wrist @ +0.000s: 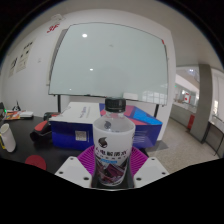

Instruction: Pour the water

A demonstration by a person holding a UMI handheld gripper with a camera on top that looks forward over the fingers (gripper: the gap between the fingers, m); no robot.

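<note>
While upright between the pink pads, the water bottle (113,148) is clamped mid-body by the hand-held gripper (112,168). Likely thin plastic: light, slick label, squashy, so hold at the labelled belly, below the black cap (115,104). Beyond: blue box (82,124), then whiteboard (110,62).

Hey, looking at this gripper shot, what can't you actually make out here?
- Gripper view: the lower end of the clear plastic bottle with black cap and dark label is cut off between the fingers.
- The label's print is too small to read.
- Papers on the wall beside the whiteboard: illegible.
- No cup to pour into shows.
</note>
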